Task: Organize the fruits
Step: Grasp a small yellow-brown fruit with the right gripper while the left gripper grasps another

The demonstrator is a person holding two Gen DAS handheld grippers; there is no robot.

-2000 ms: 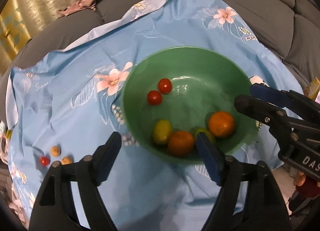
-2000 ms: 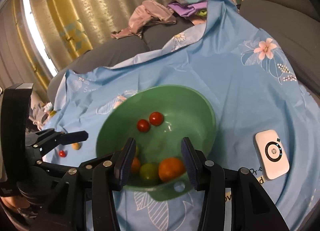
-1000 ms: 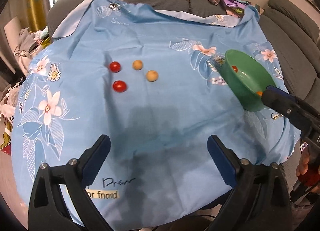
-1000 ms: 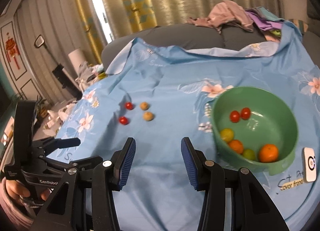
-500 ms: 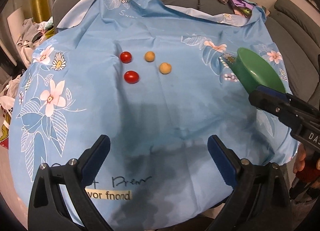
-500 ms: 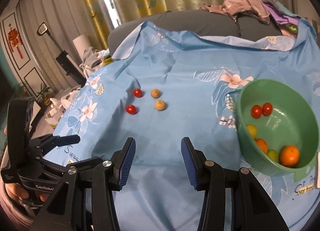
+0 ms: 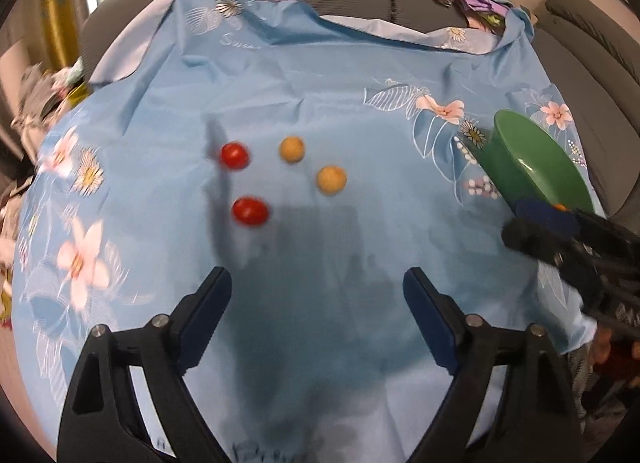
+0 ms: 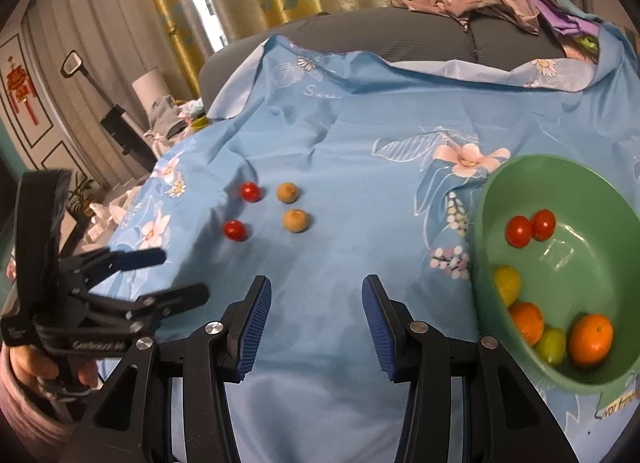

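Green bowl [image 8: 500, 199] partly filled
Four small fruits [image 7: 331, 179] remain on the cloth [image 7: 360, 75]; both grippers' fingers [image 7: 424, 317] open, empty.

**Colours on the cloth and in the bowl**

You are looking at a light blue cloth [image 8: 360, 167] printed with pink-and-white flowers and white leaf outlines. Two red tomatoes [image 8: 250, 191] and two tan round fruits [image 8: 295, 220] are lying on it. Your green bowl [image 8: 600, 199] is showing red, yellow, orange and yellow-green fruit. Your gripper pads [image 8: 253, 327] are blue on black frames.
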